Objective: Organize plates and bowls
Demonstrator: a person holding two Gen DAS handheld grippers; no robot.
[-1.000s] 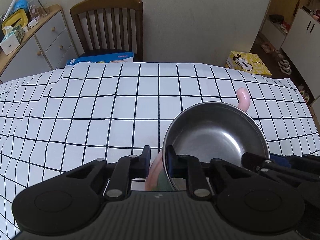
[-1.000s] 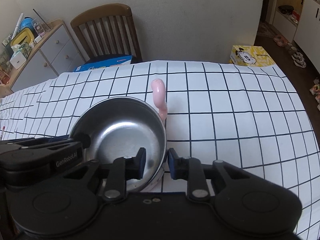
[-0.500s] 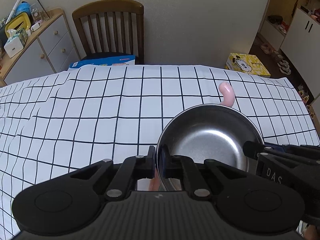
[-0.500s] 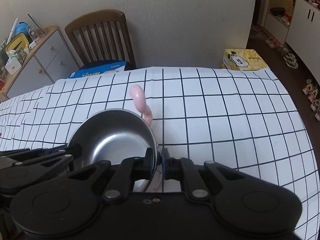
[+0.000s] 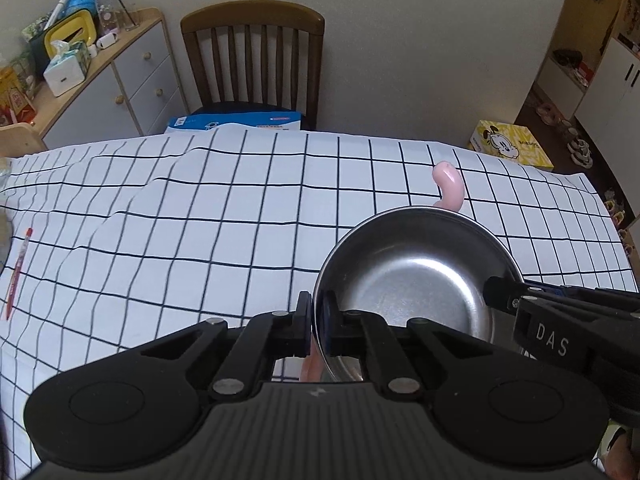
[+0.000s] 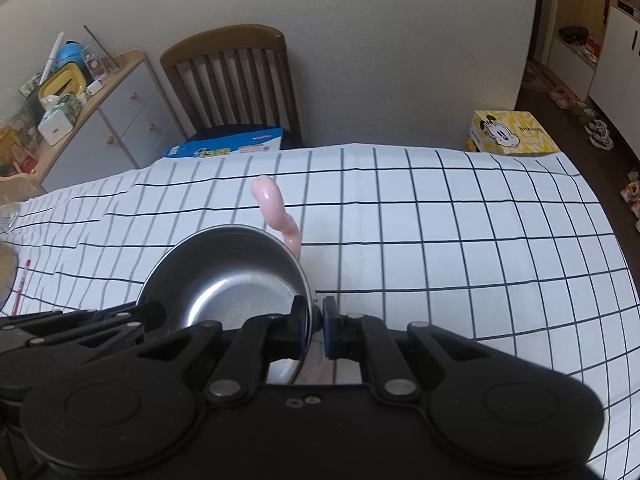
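A shiny steel bowl [image 5: 416, 284] is held above the checked tablecloth [image 5: 200, 232]. My left gripper [image 5: 316, 320] is shut on the bowl's left rim. My right gripper [image 6: 316, 322] is shut on its right rim; the bowl [image 6: 228, 276] shows at lower left in the right wrist view. A pink curved piece [image 5: 450, 188] rises behind the bowl, and a pink edge shows beneath it; it shows in the right wrist view too [image 6: 276, 210]. Each gripper's body shows in the other's view.
A wooden chair [image 5: 252, 60] with a blue box [image 5: 236, 122] on its seat stands behind the table. A cabinet [image 5: 100, 80] with clutter is at far left. A red pen [image 5: 16, 276] lies at the left table edge. A yellow box [image 5: 512, 144] sits on the floor.
Both grippers closed onto the bowl's rim and lifted it; the table and pink piece now look lower and farther off.
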